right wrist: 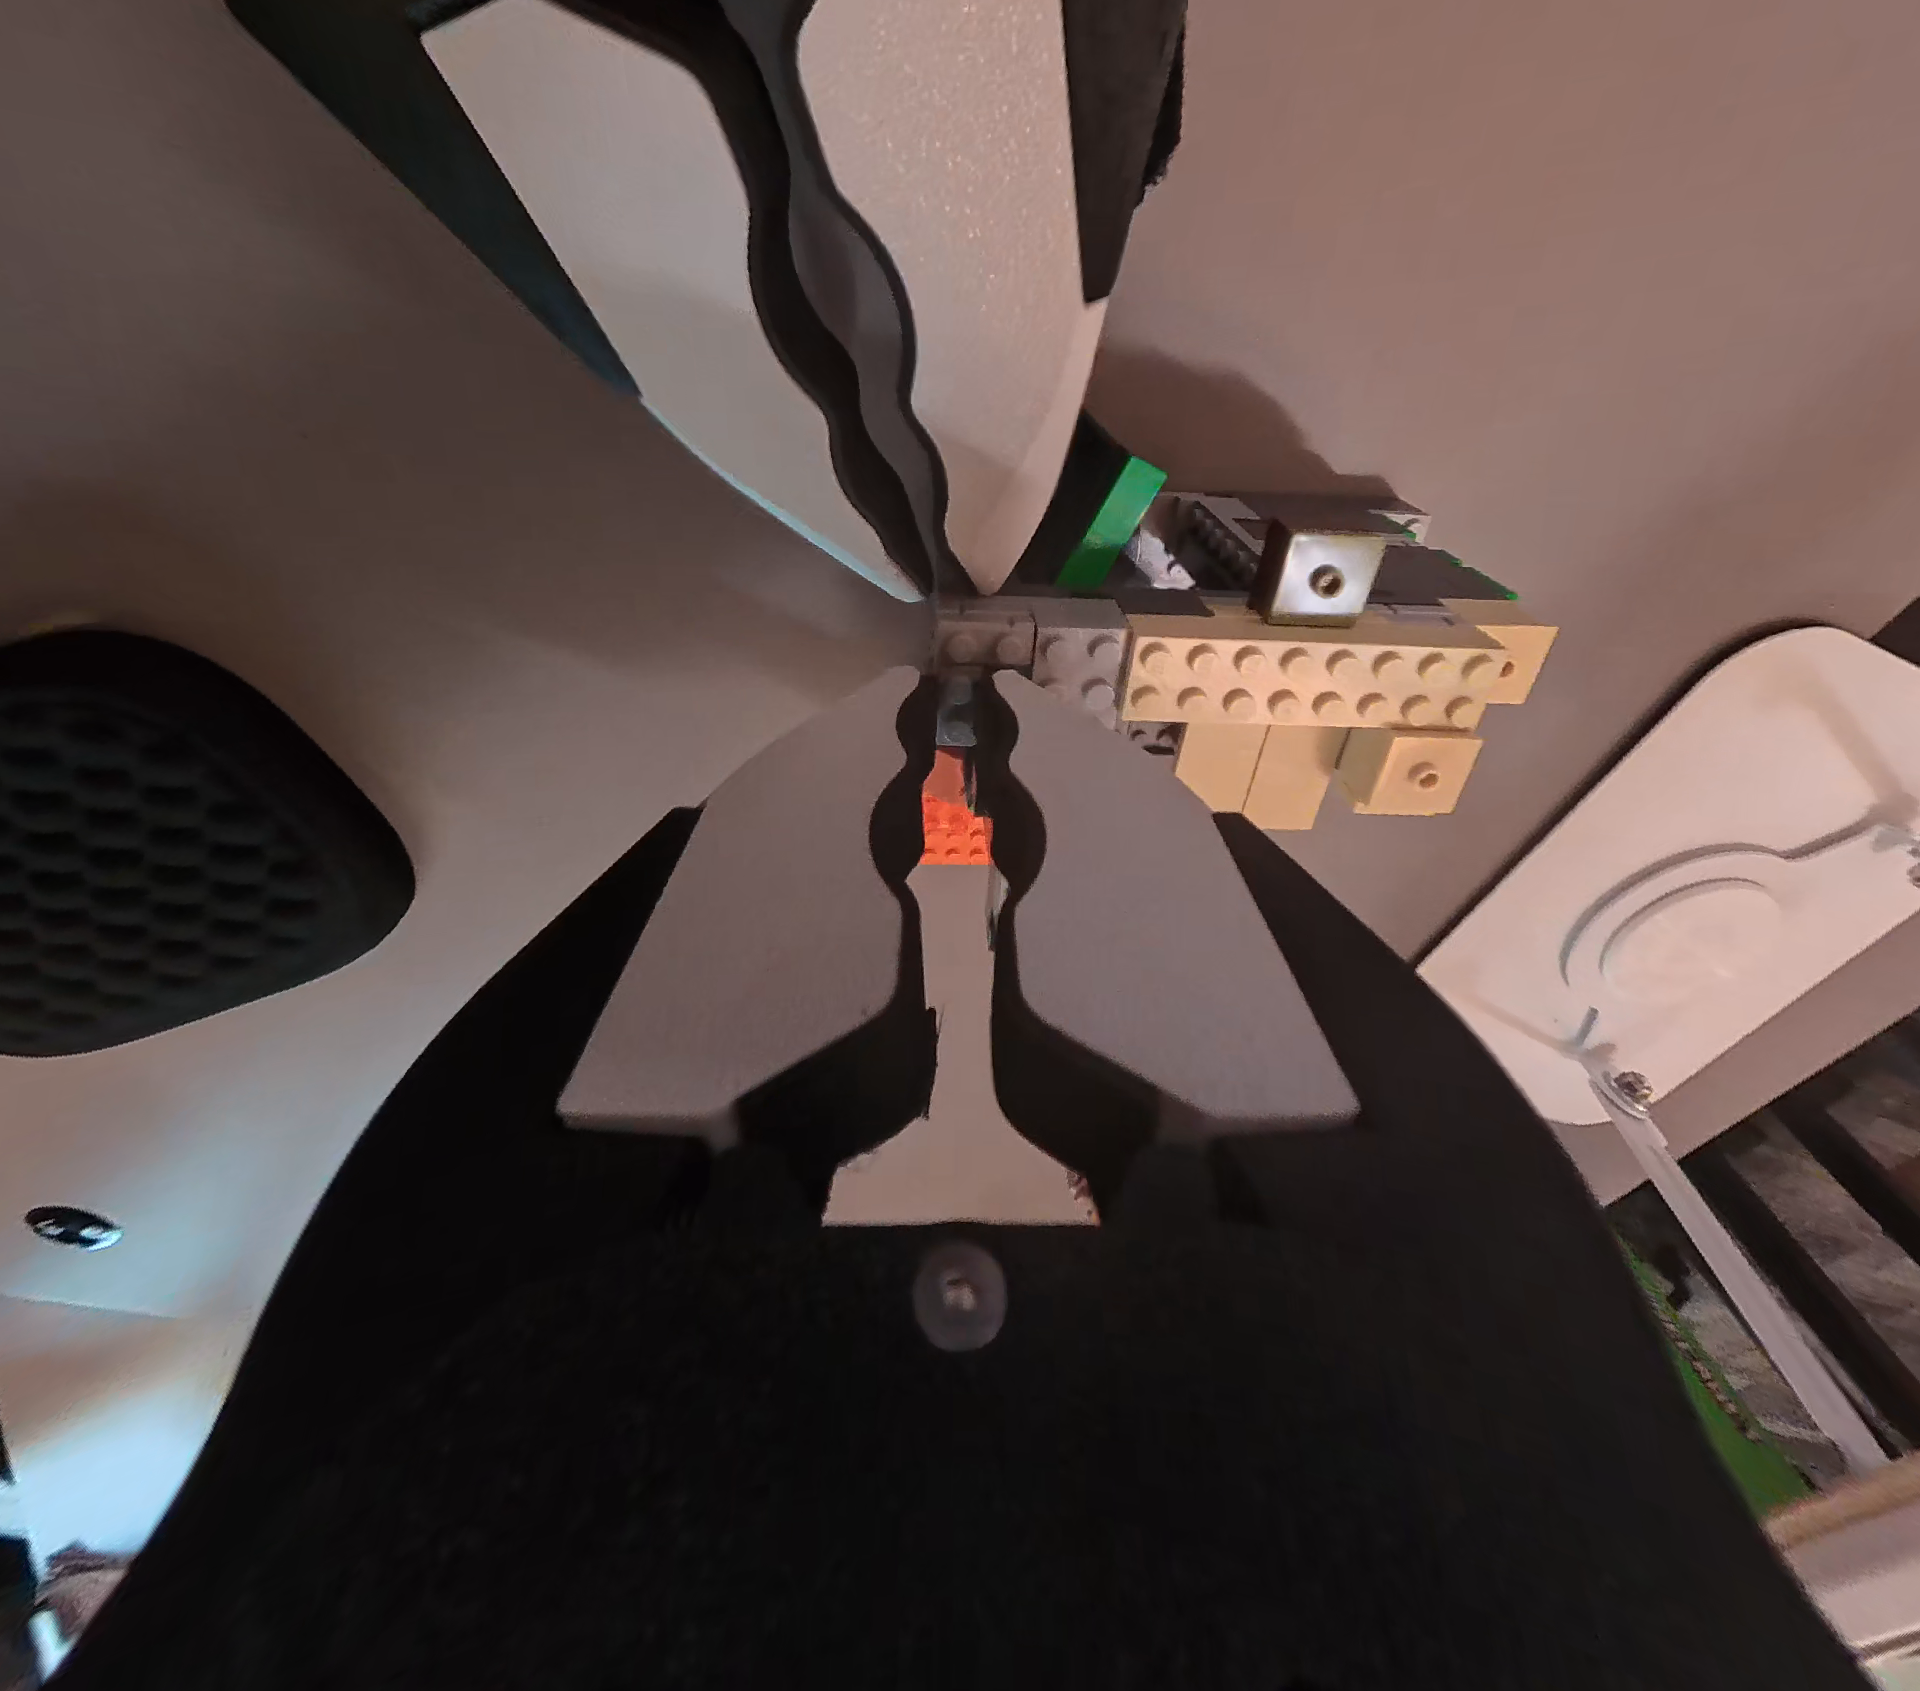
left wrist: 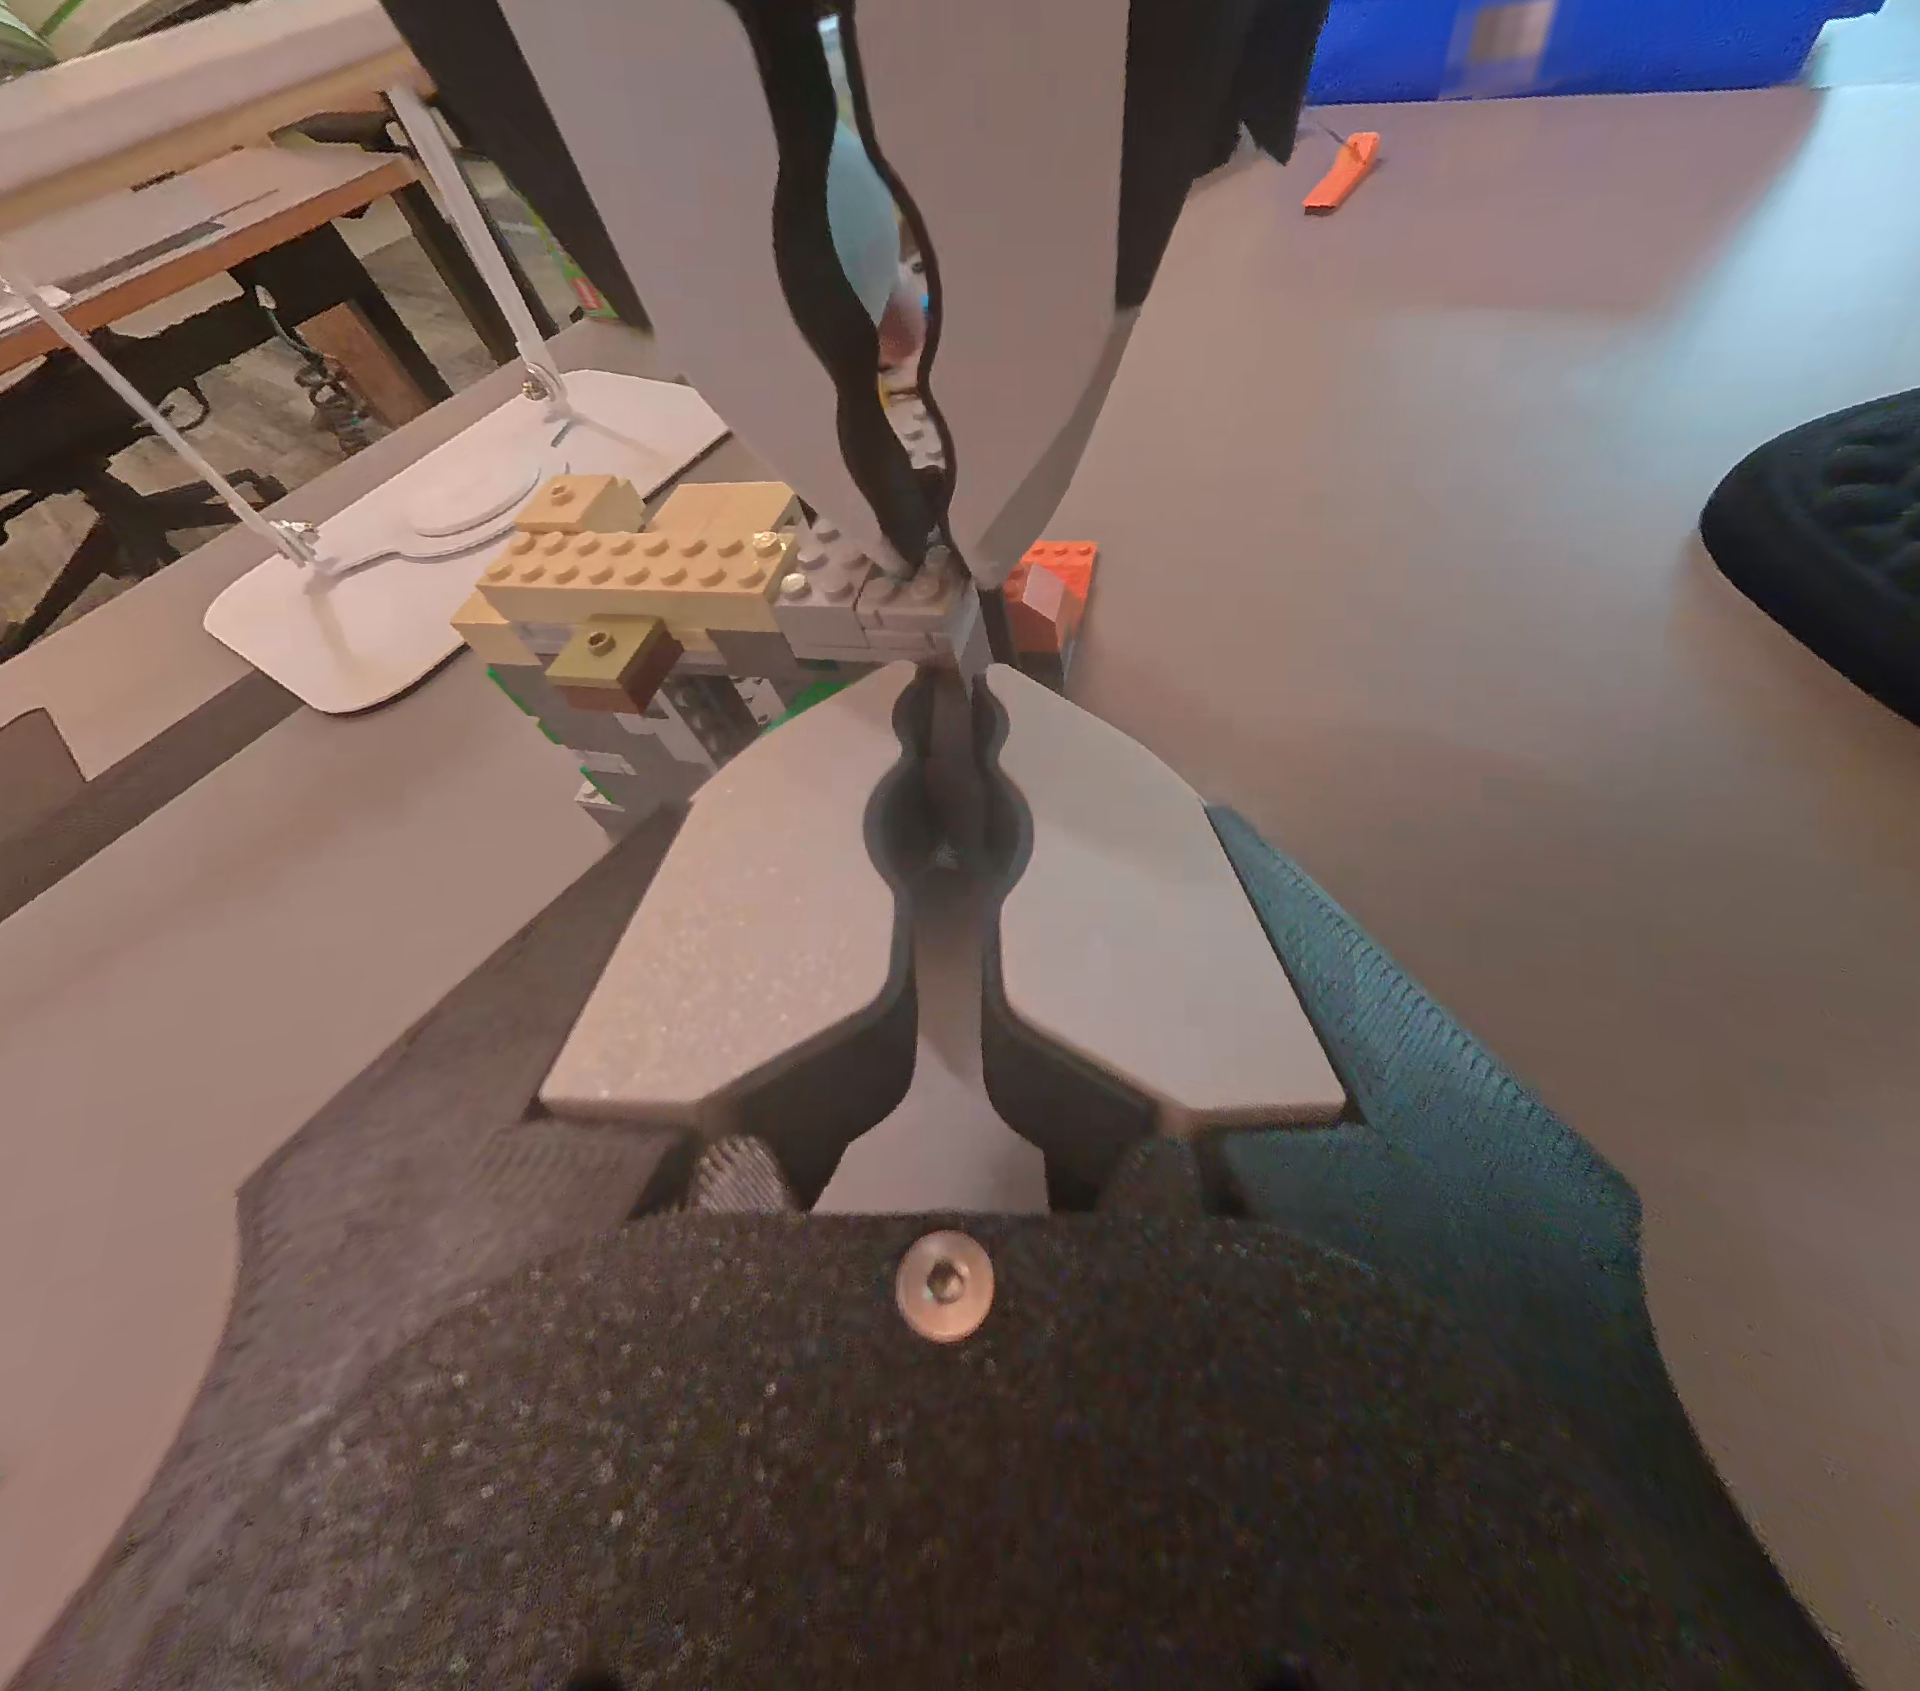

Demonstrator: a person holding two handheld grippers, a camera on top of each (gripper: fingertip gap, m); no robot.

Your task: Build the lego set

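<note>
Both grippers meet tip to tip over a toy brick model (left wrist: 665,633) standing on a grey table (left wrist: 1455,498). The left gripper (left wrist: 951,665) reaches forward at a low angle, its fingers nearly closed and pinching the grey brick end (left wrist: 914,602) of the model. The right gripper (right wrist: 961,670) comes from the opposite side, pointing down, its fingers also narrowed onto that same grey end (right wrist: 982,639). Tan bricks (right wrist: 1309,675) run along the model's top. An orange brick (left wrist: 1055,592) sits just beside the model. A white stand base (left wrist: 436,561) lies nearby, a black mesh pad (right wrist: 156,841) well apart.
</note>
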